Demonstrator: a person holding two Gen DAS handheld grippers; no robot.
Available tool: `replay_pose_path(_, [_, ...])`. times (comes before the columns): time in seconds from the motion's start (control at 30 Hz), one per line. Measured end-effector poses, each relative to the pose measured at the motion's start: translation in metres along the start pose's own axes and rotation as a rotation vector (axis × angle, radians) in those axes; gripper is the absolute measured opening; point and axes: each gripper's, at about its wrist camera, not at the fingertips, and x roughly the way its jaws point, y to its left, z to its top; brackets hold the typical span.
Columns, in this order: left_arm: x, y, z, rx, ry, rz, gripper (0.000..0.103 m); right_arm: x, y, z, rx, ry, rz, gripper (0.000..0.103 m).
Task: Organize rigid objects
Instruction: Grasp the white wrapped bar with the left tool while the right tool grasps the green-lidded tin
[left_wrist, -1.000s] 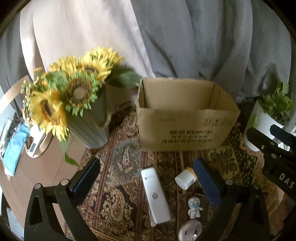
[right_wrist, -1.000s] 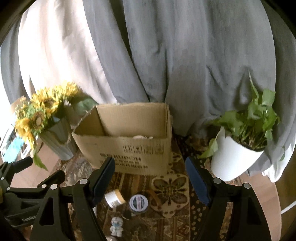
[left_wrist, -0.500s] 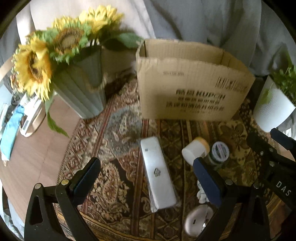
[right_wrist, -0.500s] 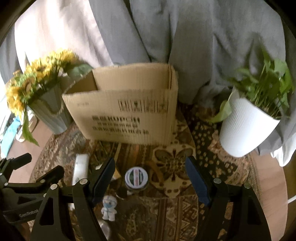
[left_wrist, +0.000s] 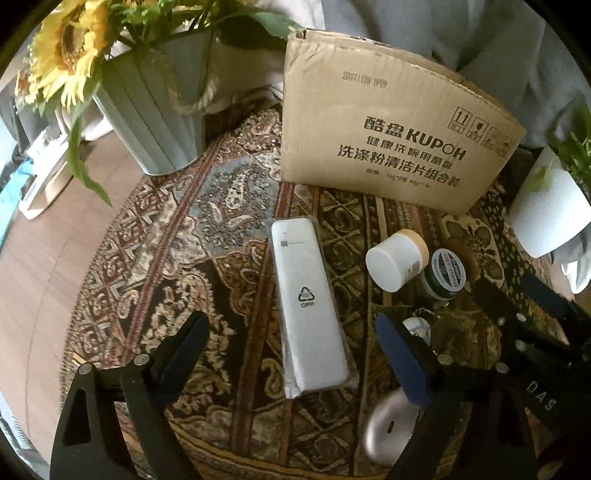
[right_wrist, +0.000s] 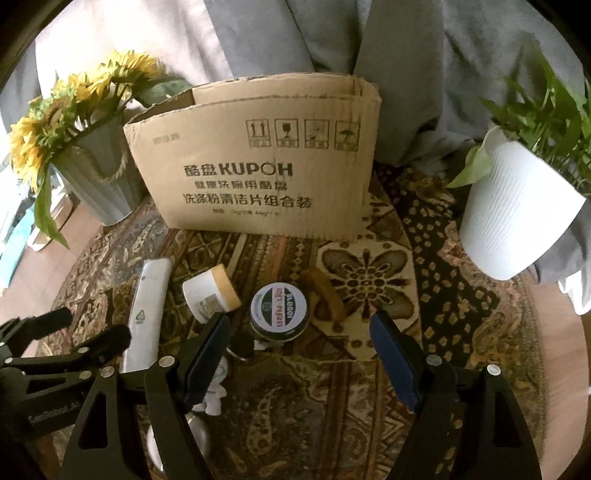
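Observation:
A long white wrapped device lies on the patterned rug, between the fingers of my open left gripper. Beside it lie a white jar with a tan lid, a dark round tin, a small white figurine and a silver oval object. The cardboard box stands open behind them. My right gripper is open just in front of the tin; the jar, white device, figurine and box show there too.
A grey pot of sunflowers stands left of the box. A white potted plant stands at right. A brown curved object lies by the tin. Grey curtains hang behind. Bare wooden tabletop shows left of the rug.
Both grippers have dropped lower and moved in toward the objects on the rug; the box now rises above the views. Both stay open.

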Motion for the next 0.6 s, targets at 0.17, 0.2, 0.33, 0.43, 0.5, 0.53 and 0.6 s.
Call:
replay_pose_path(0.17, [0.015,-0.004,0.001,-0.009,0.014,0.003,0.087,0.015,-0.003,-0.005,0.01,0.023,0.041,0.079])
replay_pose_path(0.2, [0.019,-0.004,0.002,-0.012,0.029,-0.009,0.087,0.019,-0.004,-0.005,0.013,0.03,0.046,0.079])
replay_pose_path(0.33, [0.035,-0.006,0.005,-0.026,0.065,-0.021,0.08,0.032,-0.006,-0.006,0.013,0.052,0.056,0.079])
replay_pose_path(0.43, [0.043,-0.006,0.007,-0.03,0.076,-0.025,0.077,0.04,-0.005,-0.005,-0.005,0.056,0.068,0.078])
replay_pose_path(0.5, [0.047,-0.007,0.009,-0.033,0.083,-0.032,0.075,0.043,-0.004,-0.004,-0.017,0.054,0.063,0.077])
replay_pose_path(0.53, [0.05,-0.007,0.01,-0.035,0.084,-0.031,0.074,0.045,-0.004,-0.004,-0.021,0.055,0.061,0.077])
replay_pose_path(0.6, [0.053,-0.007,0.012,-0.039,0.089,-0.032,0.071,0.049,-0.003,-0.002,-0.02,0.064,0.064,0.076])
